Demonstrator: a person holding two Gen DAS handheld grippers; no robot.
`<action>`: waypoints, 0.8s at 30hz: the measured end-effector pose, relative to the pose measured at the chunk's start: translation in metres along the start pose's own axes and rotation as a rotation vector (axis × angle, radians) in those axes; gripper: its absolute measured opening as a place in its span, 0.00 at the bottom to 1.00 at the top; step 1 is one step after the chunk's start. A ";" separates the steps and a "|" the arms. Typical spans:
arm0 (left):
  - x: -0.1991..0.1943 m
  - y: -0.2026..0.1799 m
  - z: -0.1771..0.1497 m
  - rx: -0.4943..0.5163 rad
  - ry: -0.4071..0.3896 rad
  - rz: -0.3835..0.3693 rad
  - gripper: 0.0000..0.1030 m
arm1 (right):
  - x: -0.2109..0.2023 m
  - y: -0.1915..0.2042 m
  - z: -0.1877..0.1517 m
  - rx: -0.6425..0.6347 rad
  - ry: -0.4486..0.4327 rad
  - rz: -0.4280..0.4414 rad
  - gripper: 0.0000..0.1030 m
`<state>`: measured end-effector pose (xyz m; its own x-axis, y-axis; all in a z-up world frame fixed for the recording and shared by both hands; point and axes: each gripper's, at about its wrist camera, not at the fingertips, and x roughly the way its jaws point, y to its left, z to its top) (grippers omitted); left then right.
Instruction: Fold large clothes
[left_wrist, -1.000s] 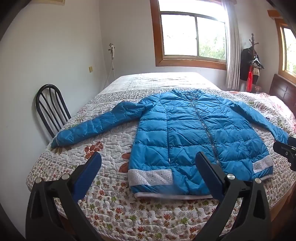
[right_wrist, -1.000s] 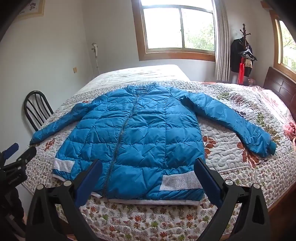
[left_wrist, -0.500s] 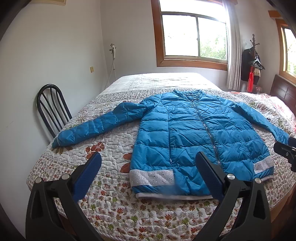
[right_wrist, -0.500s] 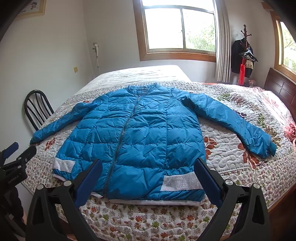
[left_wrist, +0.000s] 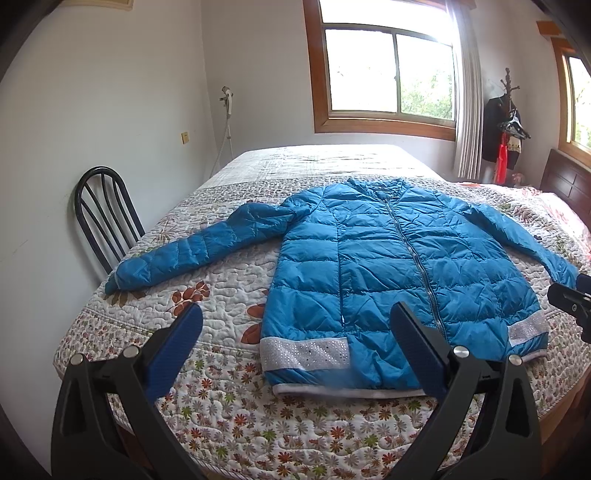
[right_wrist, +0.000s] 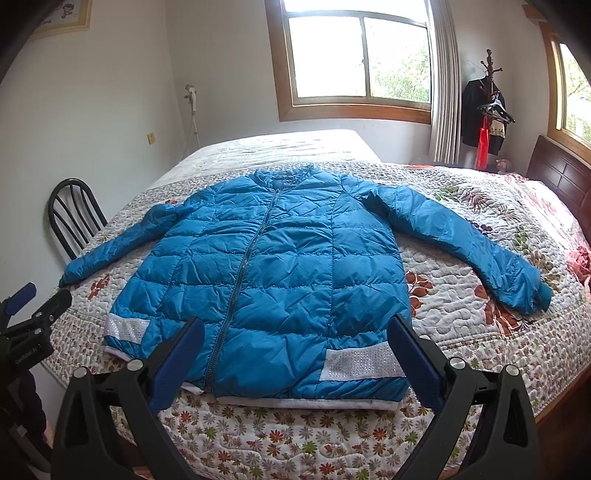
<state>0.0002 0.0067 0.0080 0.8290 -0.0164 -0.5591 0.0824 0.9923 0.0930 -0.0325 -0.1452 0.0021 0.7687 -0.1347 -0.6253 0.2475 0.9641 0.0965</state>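
Note:
A blue quilted puffer jacket (left_wrist: 388, 269) lies flat and zipped on the bed, front up, both sleeves spread out; it also shows in the right wrist view (right_wrist: 273, 273). Its hem with silver bands faces me. My left gripper (left_wrist: 295, 332) is open and empty, held above the bed's near edge in front of the jacket's left hem. My right gripper (right_wrist: 295, 339) is open and empty, held just in front of the hem's middle. Each gripper shows at the edge of the other's view.
The bed has a floral quilt (left_wrist: 207, 369). A black chair (left_wrist: 105, 218) stands at the bed's left side by the wall. A dark wooden headboard (right_wrist: 557, 181) is at the right. A coat stand with clothes (right_wrist: 487, 110) stands near the window.
Both views have shifted very slightly; the jacket has not moved and both grippers stay open.

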 end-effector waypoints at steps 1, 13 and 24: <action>0.000 0.000 0.000 0.000 0.000 0.000 0.97 | 0.000 0.000 0.000 0.000 0.000 0.000 0.96; 0.000 0.000 0.000 0.001 -0.001 0.000 0.97 | 0.002 0.001 -0.001 -0.001 0.002 0.000 0.96; 0.000 0.000 0.000 0.000 -0.001 0.001 0.97 | 0.004 0.001 -0.001 -0.003 0.000 0.002 0.96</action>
<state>-0.0002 0.0066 0.0079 0.8294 -0.0159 -0.5584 0.0819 0.9923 0.0934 -0.0298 -0.1441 -0.0007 0.7689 -0.1332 -0.6253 0.2447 0.9649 0.0954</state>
